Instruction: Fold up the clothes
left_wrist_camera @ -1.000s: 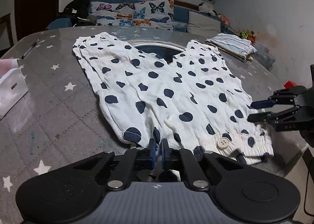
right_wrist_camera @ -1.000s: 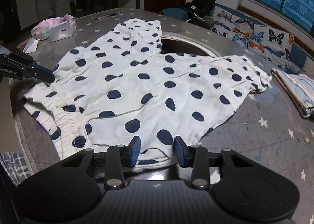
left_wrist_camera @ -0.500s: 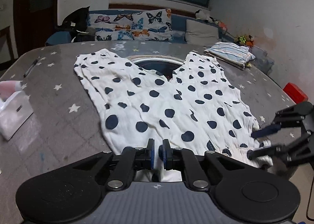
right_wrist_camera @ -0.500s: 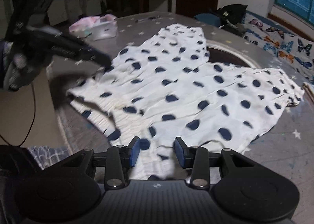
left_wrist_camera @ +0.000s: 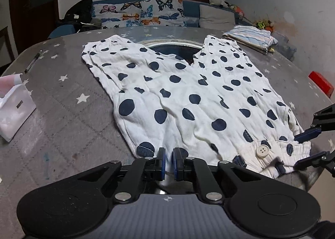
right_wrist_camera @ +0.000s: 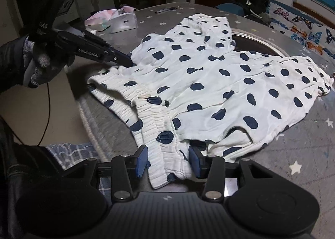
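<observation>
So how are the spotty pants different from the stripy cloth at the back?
The spotty pants are white with dark dots; the stripy cloth has pale stripes. The pants lie spread out flat; the cloth is folded into a small stack. The left gripper pinches the pants; nothing touches the cloth. Both lie on the table.

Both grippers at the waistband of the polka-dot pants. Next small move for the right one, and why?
Probably close the right gripper on the waistband. Its jaws are opening and straddle the elastic band without pressing it, while the left gripper looks already shut on the other waistband corner of the polka-dot pants. With both corners pinched, the pants, lying flat on the table, could be lifted for a fold.
</observation>
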